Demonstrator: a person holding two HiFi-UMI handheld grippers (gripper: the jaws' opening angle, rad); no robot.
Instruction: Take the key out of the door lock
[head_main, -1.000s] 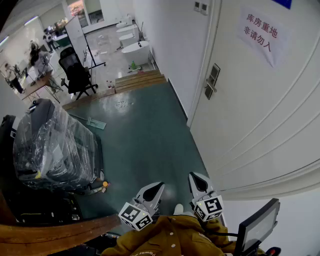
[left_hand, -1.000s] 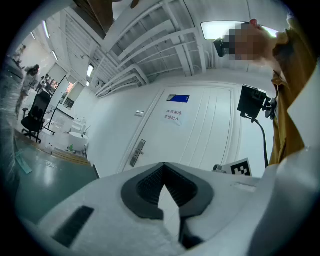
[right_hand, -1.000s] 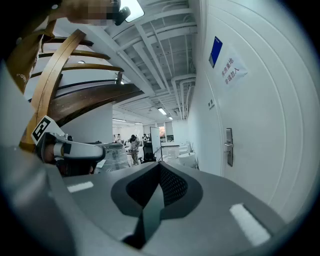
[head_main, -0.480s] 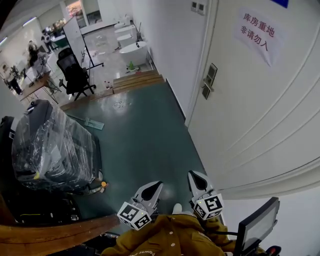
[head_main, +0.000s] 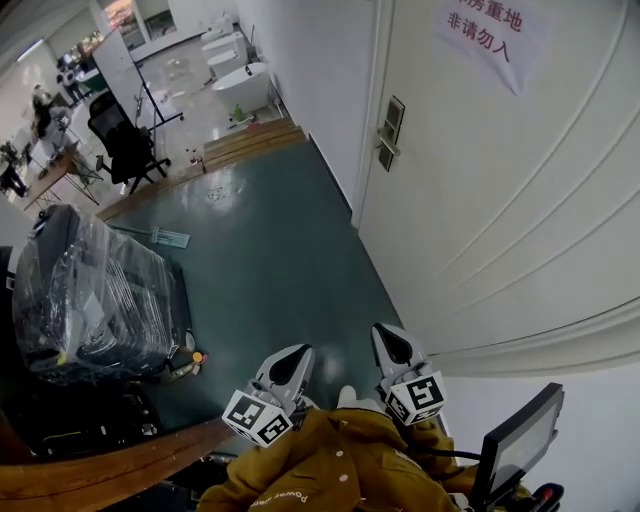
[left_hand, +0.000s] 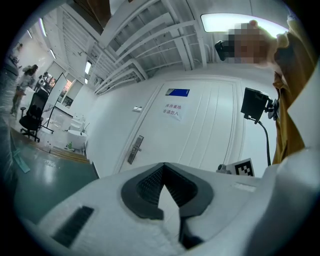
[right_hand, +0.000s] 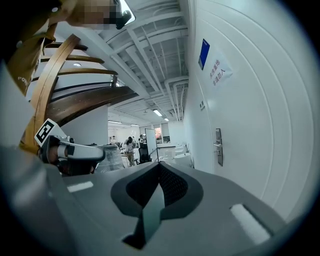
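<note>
The green floor (head_main: 270, 240) stretches ahead of the jaws. Far ahead, wooden steps (head_main: 245, 143) lie across it, and a black chair (head_main: 125, 140) stands to their left. A thin flat strip (head_main: 160, 236) lies ahead and to the left. A big load wrapped in film (head_main: 90, 300) stands left of the jaws of the left gripper (head_main: 292, 355), with a few small things (head_main: 190, 360) just beside it.

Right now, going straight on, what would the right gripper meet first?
Nothing near, it seems: the shut right gripper aims past the door, into the open room beyond; the lock plate sits right of that line. Depth unclear.
</note>
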